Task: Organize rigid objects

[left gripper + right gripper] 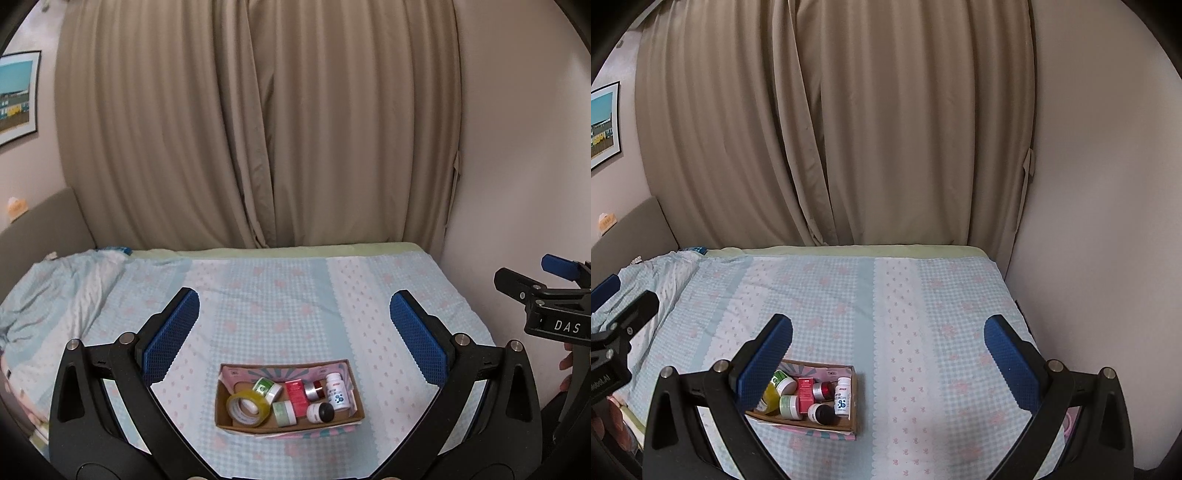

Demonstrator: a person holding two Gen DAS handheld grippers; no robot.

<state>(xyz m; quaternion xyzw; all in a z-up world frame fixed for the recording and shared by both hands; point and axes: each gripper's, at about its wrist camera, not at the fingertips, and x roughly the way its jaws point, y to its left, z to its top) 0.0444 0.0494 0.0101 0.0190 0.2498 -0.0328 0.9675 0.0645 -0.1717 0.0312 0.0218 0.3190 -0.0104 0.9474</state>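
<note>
A shallow cardboard box [356, 400] [854, 398] lies on the bed near its front edge. Inside are a yellow tape roll [246, 408], a green-labelled jar [266, 388], a pale green jar [285, 413] [789, 406], a red box [296, 397] [805, 394], a red-and-silver jar [314, 390] [822, 390], a white bottle [337, 390] [843, 397] and a black-capped bottle [320, 411] [820, 412]. My left gripper [294, 325] hangs open above the box, empty. My right gripper [888, 347] is open too, up and right of the box, its left finger hiding the box's left part.
The bed has a light blue checked sheet [280, 302] [923, 332] with a crumpled quilt [55, 291] at the left. Beige curtains [258, 129] hang behind, a white wall [1089, 184] stands close on the right, and a padded headboard [37, 229] on the left.
</note>
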